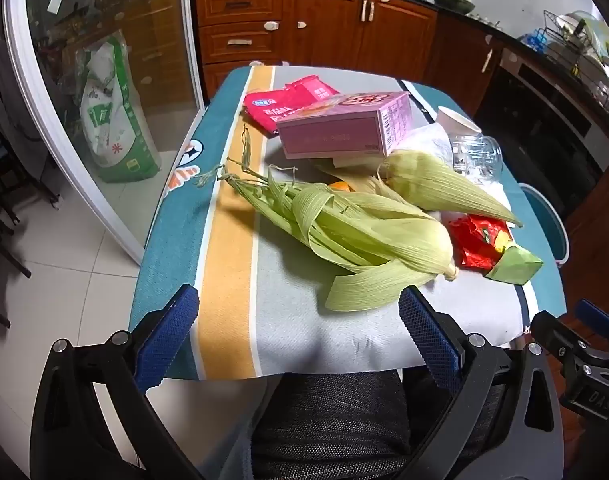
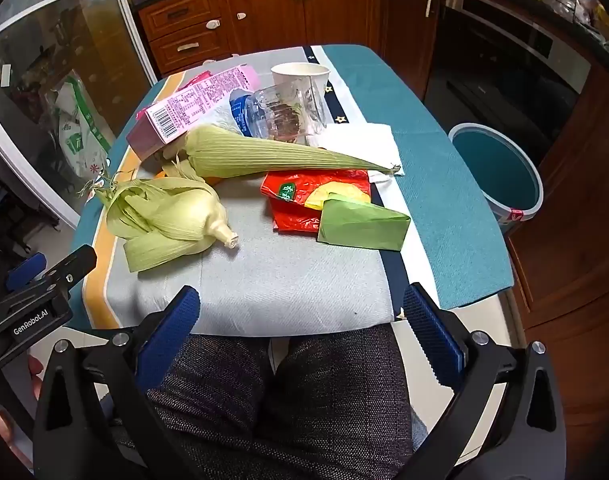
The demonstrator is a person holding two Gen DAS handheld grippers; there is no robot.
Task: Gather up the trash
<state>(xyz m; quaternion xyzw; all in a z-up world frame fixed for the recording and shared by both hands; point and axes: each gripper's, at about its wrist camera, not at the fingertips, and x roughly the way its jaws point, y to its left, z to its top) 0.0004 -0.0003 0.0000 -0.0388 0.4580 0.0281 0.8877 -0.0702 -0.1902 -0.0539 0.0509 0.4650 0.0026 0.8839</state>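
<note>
Woven tablecloth [image 2: 296, 280] under ribbed corn husks [image 2: 172, 216]

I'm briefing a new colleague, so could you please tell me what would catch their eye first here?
Two bundles of pale green corn husk lie across the middle of the table. Behind them sit a pink carton and a crushed clear bottle. A teal bin stands on the floor to the table's right.

The right gripper [image 2: 300, 336] is hovering with jaws spread before the table [image 2: 444, 200]; corn husks [image 2: 172, 220] are lying beside a red wrapper [image 2: 304, 196].
</note>
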